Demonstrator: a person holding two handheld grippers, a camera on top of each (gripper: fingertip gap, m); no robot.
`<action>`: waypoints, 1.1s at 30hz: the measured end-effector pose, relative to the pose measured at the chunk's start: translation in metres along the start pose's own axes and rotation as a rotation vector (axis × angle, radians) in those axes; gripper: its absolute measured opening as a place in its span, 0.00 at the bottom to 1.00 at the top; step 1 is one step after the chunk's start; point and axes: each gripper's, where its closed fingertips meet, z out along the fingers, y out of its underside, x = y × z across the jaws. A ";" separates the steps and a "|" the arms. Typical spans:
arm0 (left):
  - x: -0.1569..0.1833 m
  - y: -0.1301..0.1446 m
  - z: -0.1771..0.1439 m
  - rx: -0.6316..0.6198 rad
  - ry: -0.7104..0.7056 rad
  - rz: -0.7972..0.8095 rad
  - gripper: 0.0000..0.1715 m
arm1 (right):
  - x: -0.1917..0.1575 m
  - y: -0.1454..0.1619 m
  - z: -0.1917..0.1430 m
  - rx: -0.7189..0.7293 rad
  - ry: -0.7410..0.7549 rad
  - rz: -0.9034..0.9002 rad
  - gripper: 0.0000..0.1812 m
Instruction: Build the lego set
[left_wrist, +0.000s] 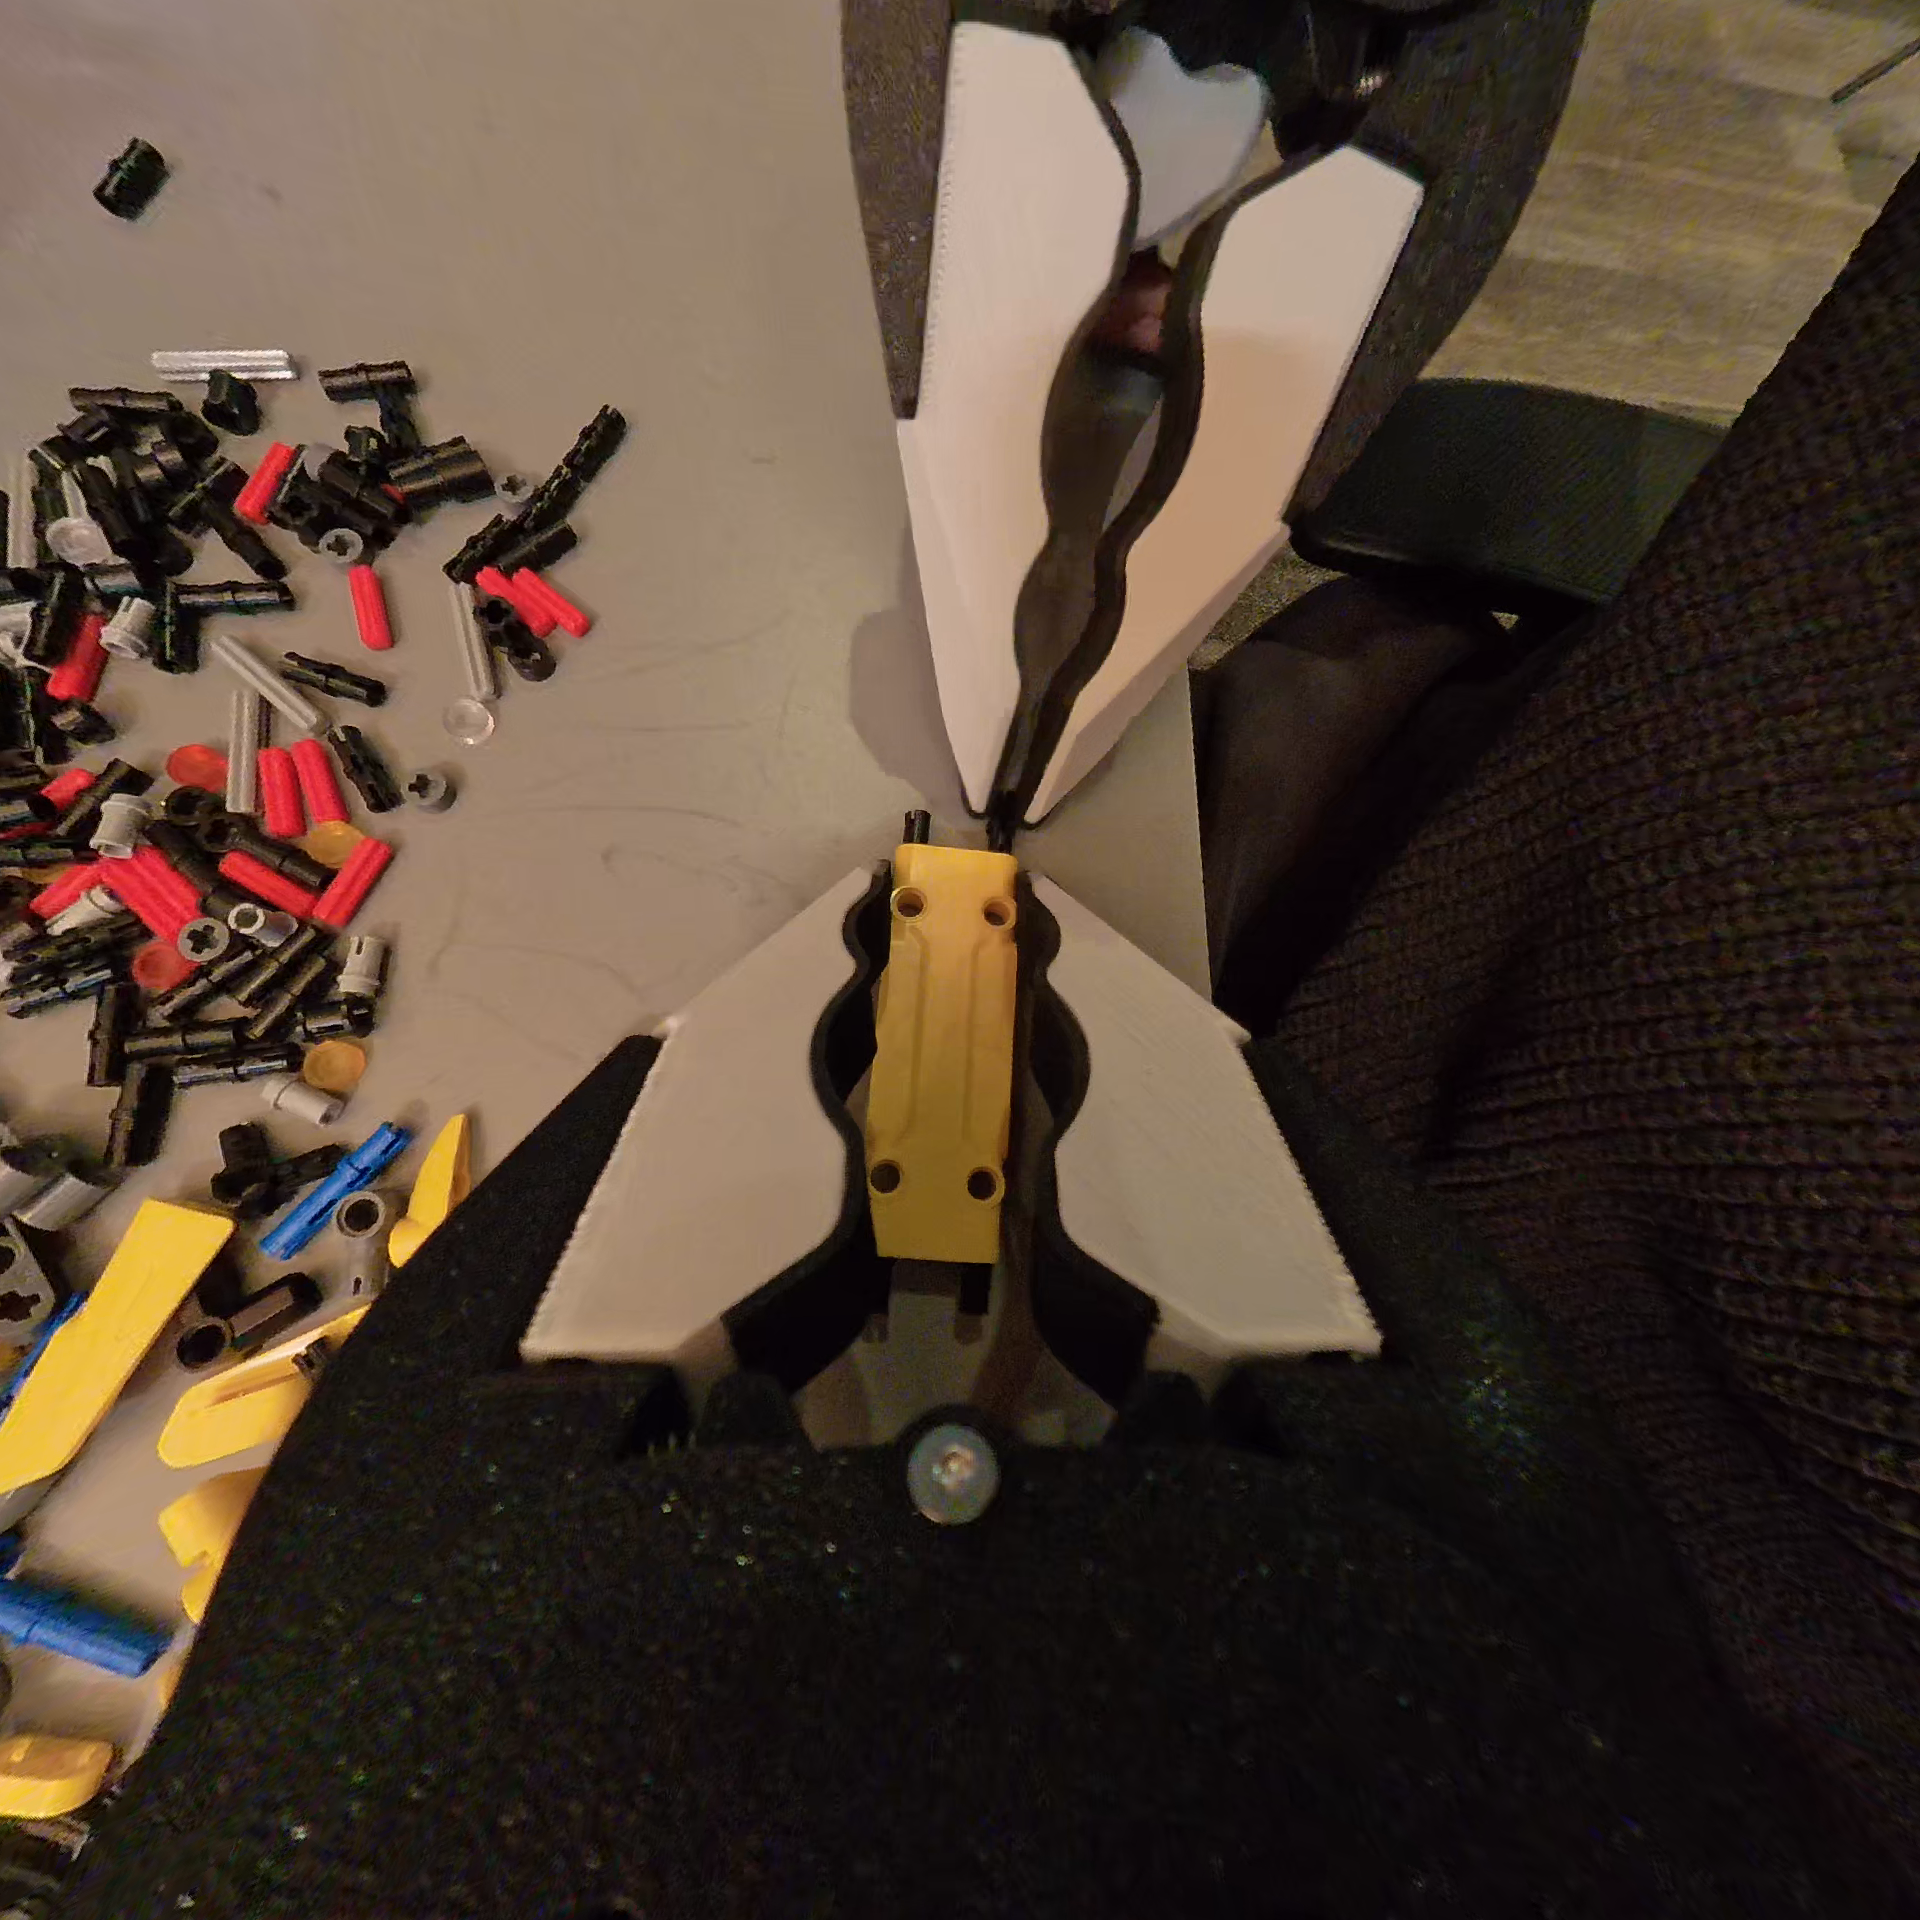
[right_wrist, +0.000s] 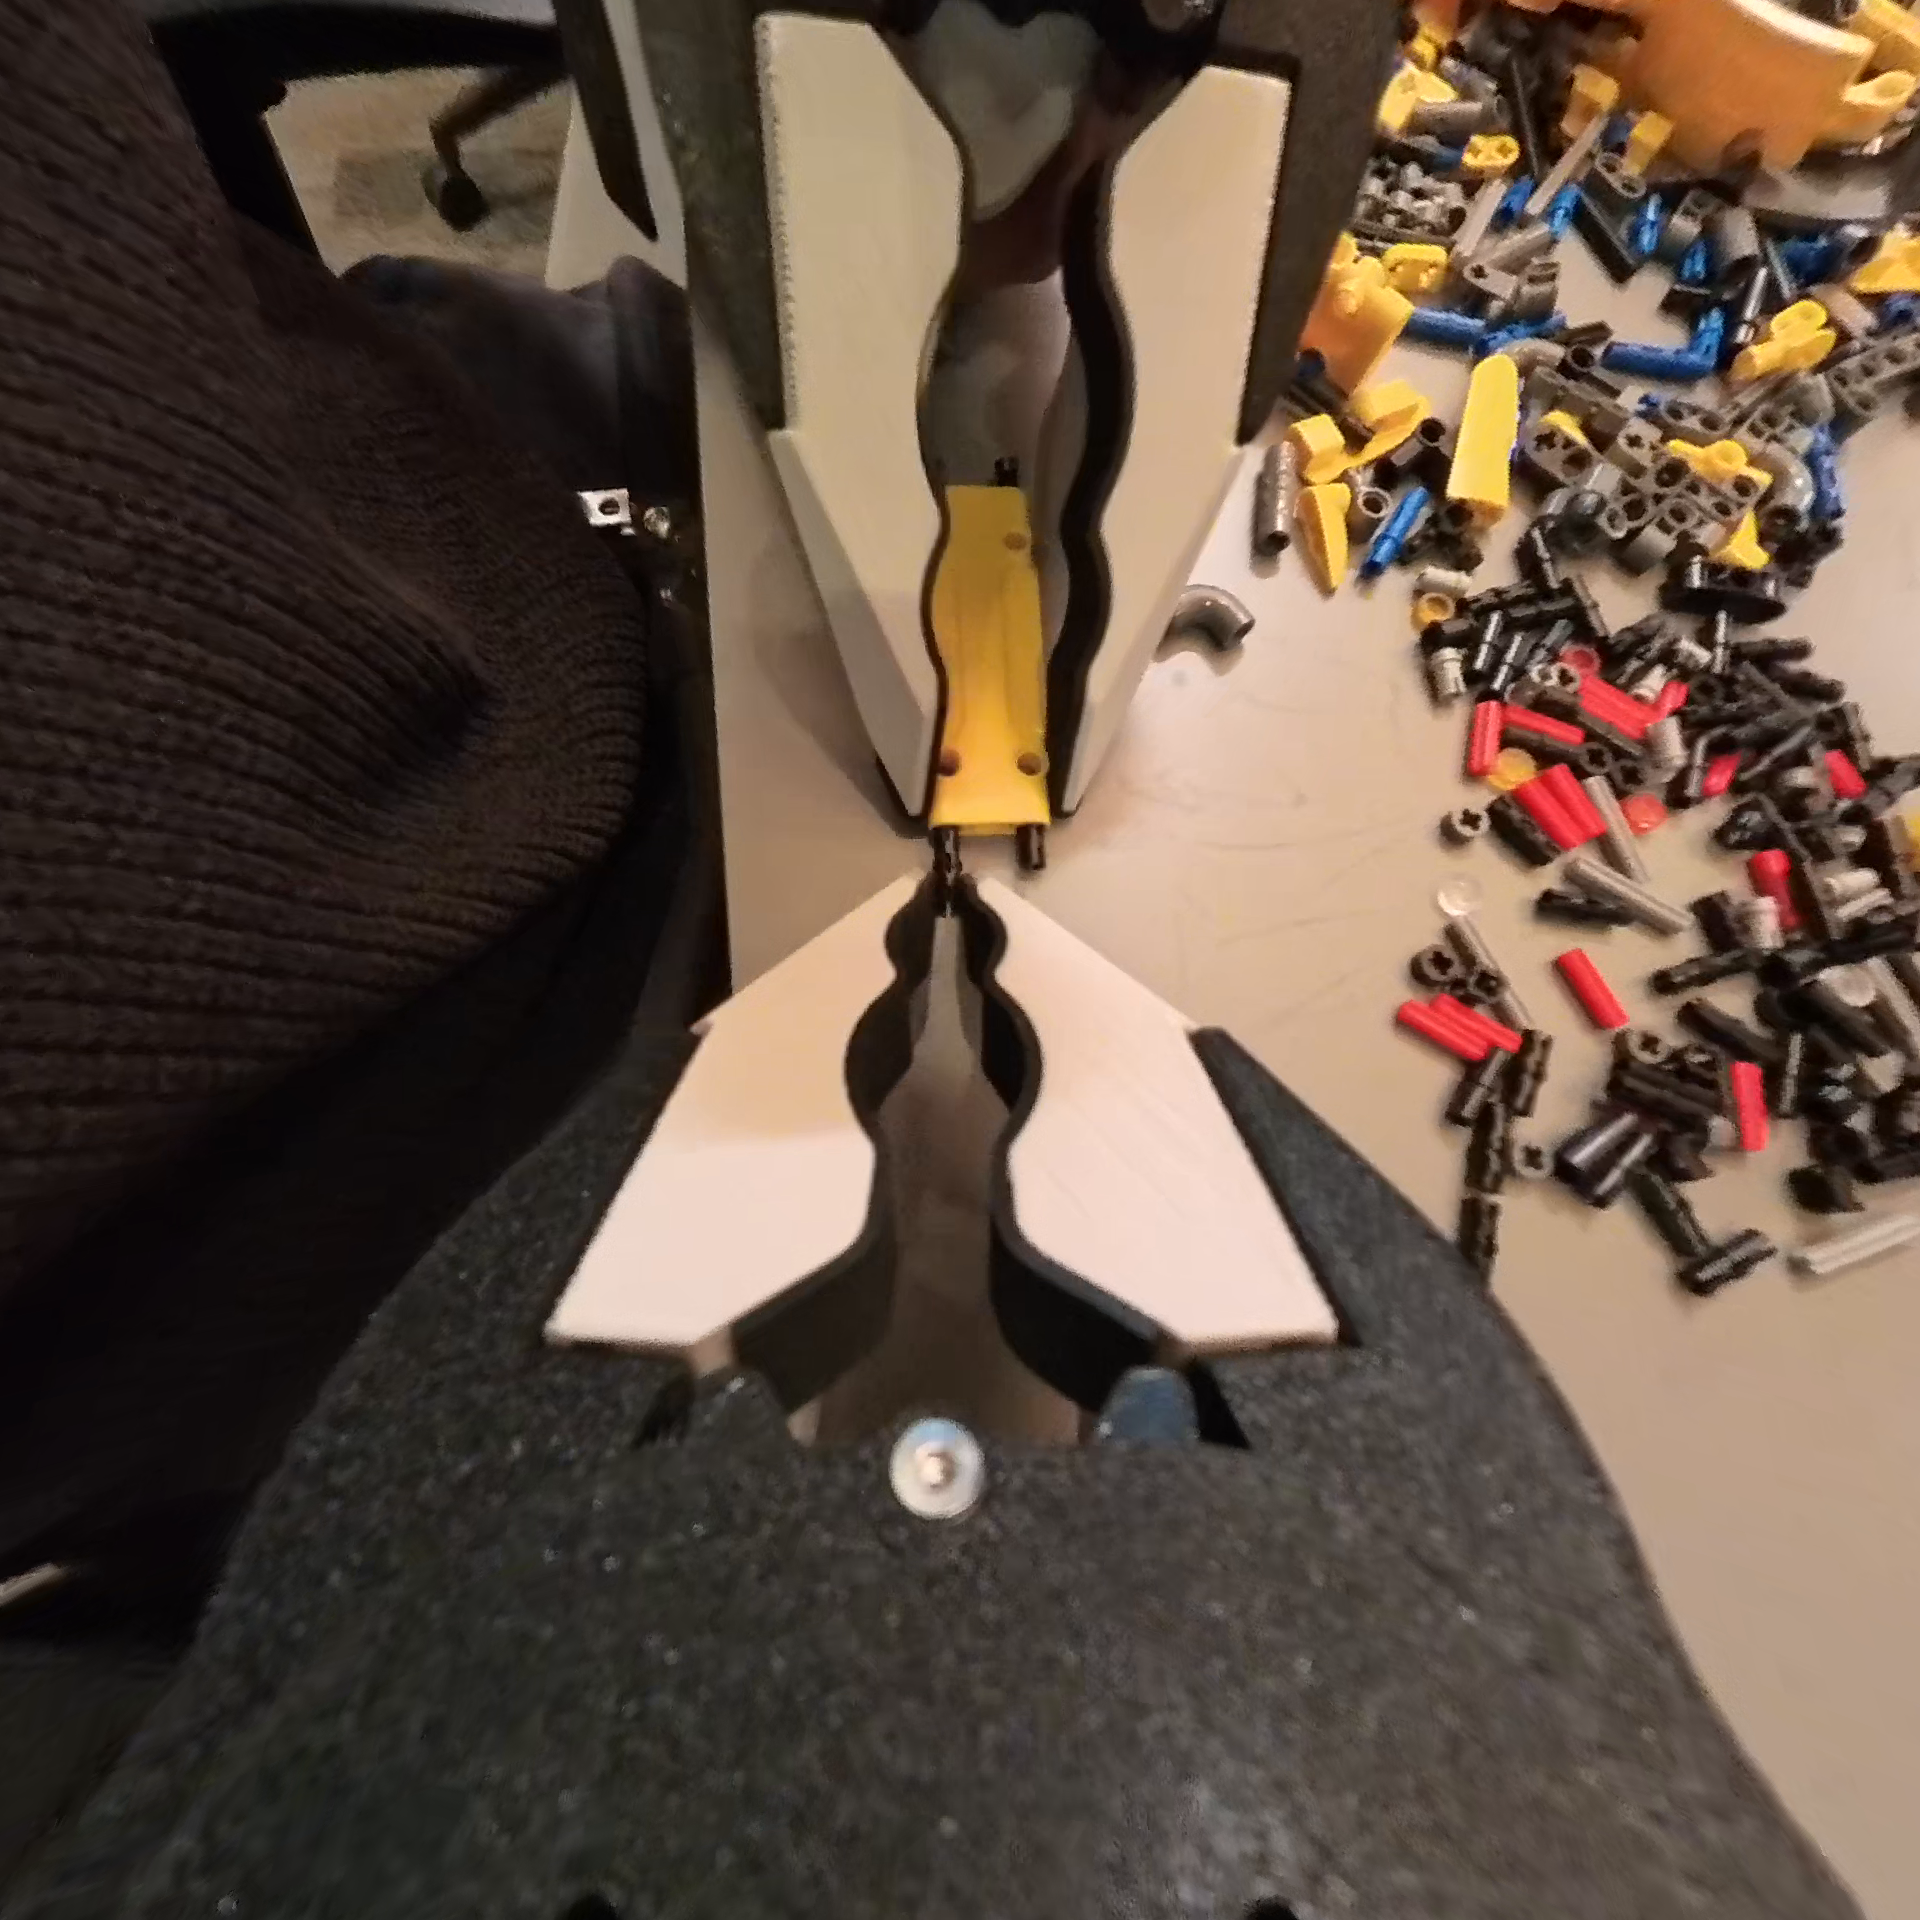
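Note:
My left gripper (left_wrist: 948, 878) is shut on a long yellow panel piece (left_wrist: 940, 1060) with holes near both ends, held lengthwise between the fingers above the grey table's (left_wrist: 623, 208) edge. A short black pin (left_wrist: 916, 826) sticks out of the panel's far end. My right gripper (left_wrist: 1003, 821) comes in from the top, tip to tip with the left one, shut on a second black pin (left_wrist: 1003, 834) at the panel's far corner. In the right wrist view the right gripper (right_wrist: 948, 883) pinches that pin (right_wrist: 948, 857) against the yellow panel (right_wrist: 987, 644) in the left gripper (right_wrist: 987, 805).
A pile of small black, red and grey pins and connectors (left_wrist: 208, 831) lies on the table to the left, with yellow and blue pieces (left_wrist: 104, 1340) nearer. The same pile (right_wrist: 1662, 831) fills the right. A dark knit sleeve (left_wrist: 1610, 935) and a chair (left_wrist: 1507, 478) are beside the table edge. The tips of both grippers are at nearly the same place.

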 end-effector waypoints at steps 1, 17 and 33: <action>0.000 0.000 0.000 0.000 0.003 -0.002 0.13 | -0.001 0.000 0.000 -0.016 0.015 -0.043 0.03; 0.000 0.001 0.000 -0.004 -0.013 0.007 0.13 | -0.002 -0.004 0.001 0.040 -0.172 0.297 0.01; 0.000 0.001 0.000 -0.002 -0.002 -0.010 0.13 | -0.001 -0.005 0.003 -0.004 0.027 -0.109 0.01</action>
